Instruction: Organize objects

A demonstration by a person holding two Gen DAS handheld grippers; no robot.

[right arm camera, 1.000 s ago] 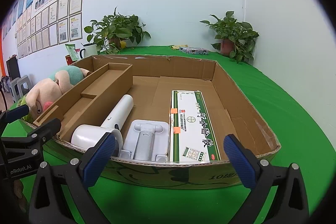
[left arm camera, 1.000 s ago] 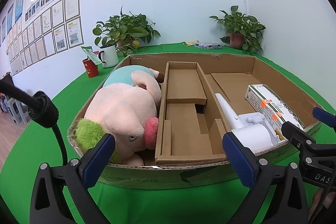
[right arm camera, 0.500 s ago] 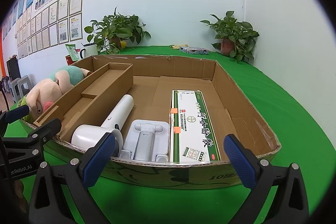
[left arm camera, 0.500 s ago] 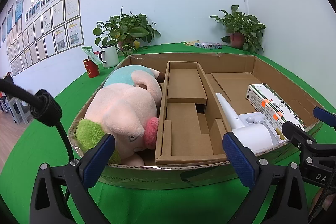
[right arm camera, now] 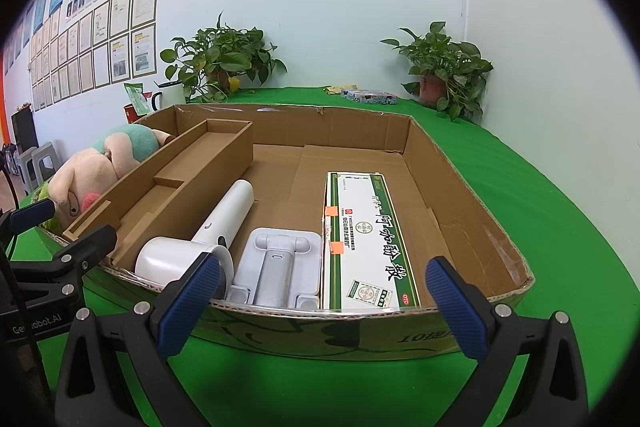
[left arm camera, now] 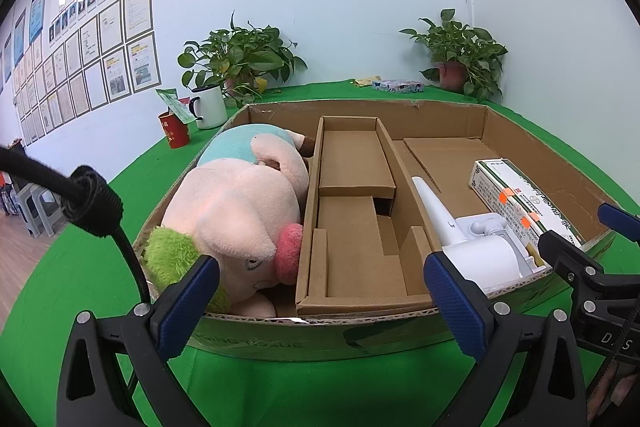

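Both grippers hang low in front of the near wall of the cardboard box [left arm camera: 320, 335], side by side, fingers pointing into it. The left gripper [left arm camera: 320, 301] has its blue pads spread wide with nothing between them, level with the box's near rim. To its right, the right gripper [right arm camera: 322, 301] sits the same way: pads wide apart, empty, just short of the box.

Left to right inside the box: the plush pig [left arm camera: 236, 211] fills the left compartment, lying lengthwise with its pink snout toward the near end and its teal back toward the far wall. Next comes the cardboard insert [left arm camera: 352, 223], a long tray running near to far. Then the white handheld device [right arm camera: 208, 239], round head near, handle angling away to the far right. Just beside it lies the grey-white stand [right arm camera: 280, 263], and against that the green-and-white carton [right arm camera: 368, 239], long axis near to far.

The left view shows the pig whole, plus a white mug [left arm camera: 208, 107] and red cup [left arm camera: 174, 131] on the green table [left arm camera: 80, 267]; the right view shows only the pig's head and back, yet lays the carton's printed top open.
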